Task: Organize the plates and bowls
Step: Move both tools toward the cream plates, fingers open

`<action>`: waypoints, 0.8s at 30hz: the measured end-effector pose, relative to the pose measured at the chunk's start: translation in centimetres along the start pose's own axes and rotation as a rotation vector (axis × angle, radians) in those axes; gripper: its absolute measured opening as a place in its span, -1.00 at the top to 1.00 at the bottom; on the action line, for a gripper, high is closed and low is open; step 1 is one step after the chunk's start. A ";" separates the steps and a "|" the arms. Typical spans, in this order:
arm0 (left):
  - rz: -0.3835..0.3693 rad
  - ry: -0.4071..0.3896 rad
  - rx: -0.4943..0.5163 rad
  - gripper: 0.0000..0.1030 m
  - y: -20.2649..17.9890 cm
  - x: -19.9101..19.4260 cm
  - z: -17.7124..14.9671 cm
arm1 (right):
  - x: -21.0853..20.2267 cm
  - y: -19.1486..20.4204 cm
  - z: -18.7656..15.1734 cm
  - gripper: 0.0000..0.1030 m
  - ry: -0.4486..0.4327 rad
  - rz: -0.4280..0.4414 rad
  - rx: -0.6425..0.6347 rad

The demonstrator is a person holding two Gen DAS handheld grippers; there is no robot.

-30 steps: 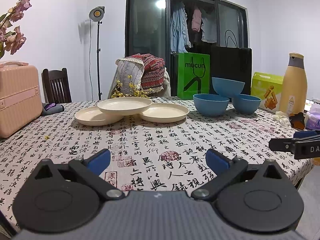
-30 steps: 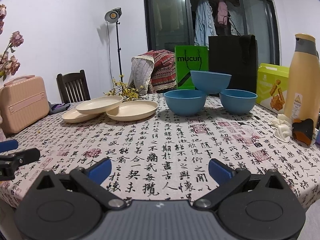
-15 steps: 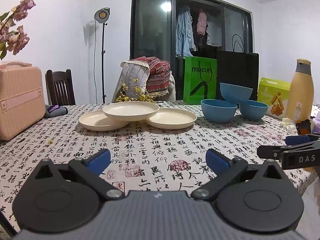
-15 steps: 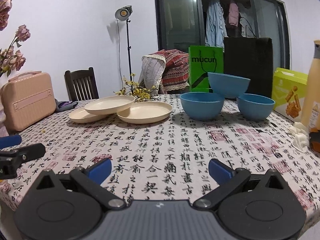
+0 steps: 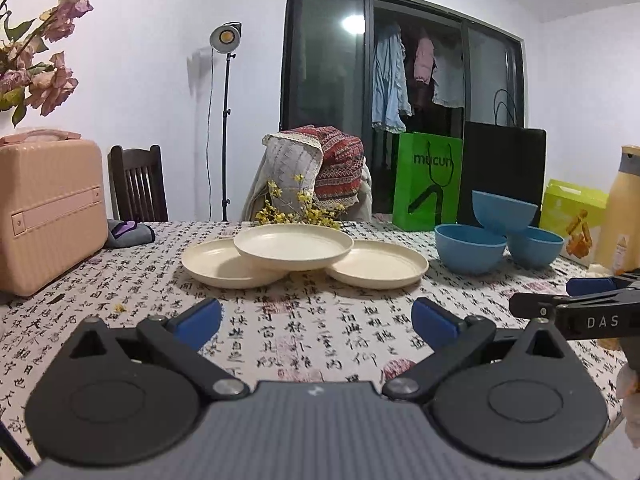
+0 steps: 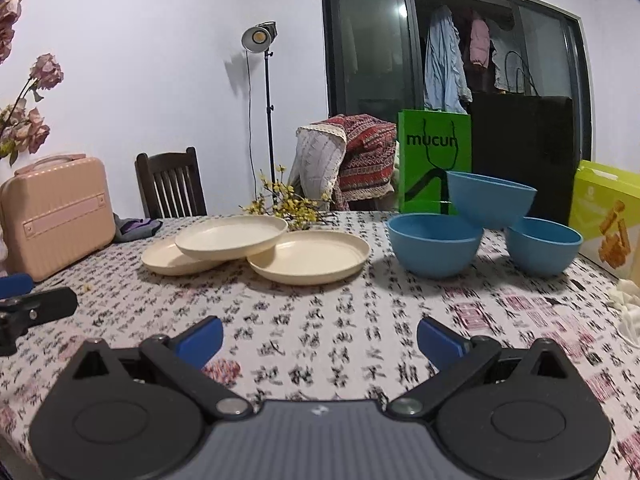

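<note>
Both grippers — left gripper (image 5: 316,314), right gripper (image 6: 320,334) — gape empty; a careless nudge could topple the tilted blue plastic bowl (image 6: 491,198) perched atop two others.

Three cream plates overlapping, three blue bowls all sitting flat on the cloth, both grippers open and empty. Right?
Not quite: only two bowls sit on the cloth. The third bowl is tilted, propped on the rims of the left bowl and right bowl, clear in the right wrist view. Plates overlap; left gripper and right gripper are open, empty.
</note>
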State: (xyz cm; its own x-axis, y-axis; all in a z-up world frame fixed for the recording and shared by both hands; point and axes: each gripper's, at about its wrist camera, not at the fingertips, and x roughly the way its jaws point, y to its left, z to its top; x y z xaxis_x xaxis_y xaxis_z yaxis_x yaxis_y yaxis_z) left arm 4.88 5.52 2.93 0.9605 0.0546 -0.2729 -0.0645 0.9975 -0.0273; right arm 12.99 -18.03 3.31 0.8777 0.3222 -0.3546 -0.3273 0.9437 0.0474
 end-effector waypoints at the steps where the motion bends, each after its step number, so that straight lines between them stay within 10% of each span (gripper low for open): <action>1: 0.001 -0.004 0.000 -1.00 0.2 0.1 0.2 | 0.2 0.2 0.2 -1.00 -0.005 -0.001 -0.002; 24: 0.066 -0.050 -0.051 -1.00 4.3 2.8 4.9 | 5.5 2.9 6.0 -1.00 -0.063 0.057 0.018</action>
State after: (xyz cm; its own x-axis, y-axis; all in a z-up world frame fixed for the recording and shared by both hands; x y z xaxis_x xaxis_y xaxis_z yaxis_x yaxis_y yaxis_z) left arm 8.66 10.16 6.74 0.9659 0.1239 -0.2275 -0.1409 0.9882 -0.0599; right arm 18.98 -13.01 7.07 0.8783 0.3793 -0.2910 -0.3719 0.9246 0.0826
